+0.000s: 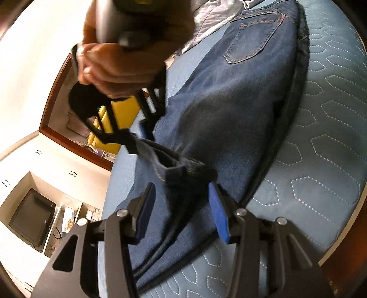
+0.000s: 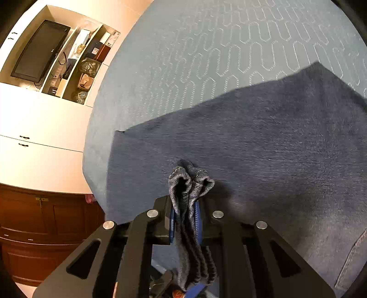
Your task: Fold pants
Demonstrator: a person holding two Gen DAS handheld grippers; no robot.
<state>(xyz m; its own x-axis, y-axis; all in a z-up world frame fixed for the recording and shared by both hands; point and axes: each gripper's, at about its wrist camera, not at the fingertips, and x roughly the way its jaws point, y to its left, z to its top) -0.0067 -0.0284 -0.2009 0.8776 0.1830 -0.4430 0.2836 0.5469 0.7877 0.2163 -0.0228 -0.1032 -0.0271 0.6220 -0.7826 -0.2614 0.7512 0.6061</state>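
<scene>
Dark blue jeans (image 1: 229, 110) lie lengthwise on a light blue quilted bed (image 1: 325, 142), back pocket at the far end. My left gripper (image 1: 181, 199) is open just above the leg end, its blue pads (image 1: 218, 213) on either side of the bunched hem (image 1: 176, 165). The right gripper (image 1: 137, 139), held by a hand, pinches that hem from the left. In the right wrist view my right gripper (image 2: 185, 217) is shut on the gathered hem layers (image 2: 190, 183), lifted above the flat denim (image 2: 263, 149).
A grey garment (image 1: 211, 20) lies at the far end of the bed. White cabinets with a TV (image 2: 39, 50) and cluttered shelves stand past the bed edge. A dark wooden cabinet (image 2: 41, 229) stands below. Bare quilt (image 2: 229, 45) stretches beyond the jeans.
</scene>
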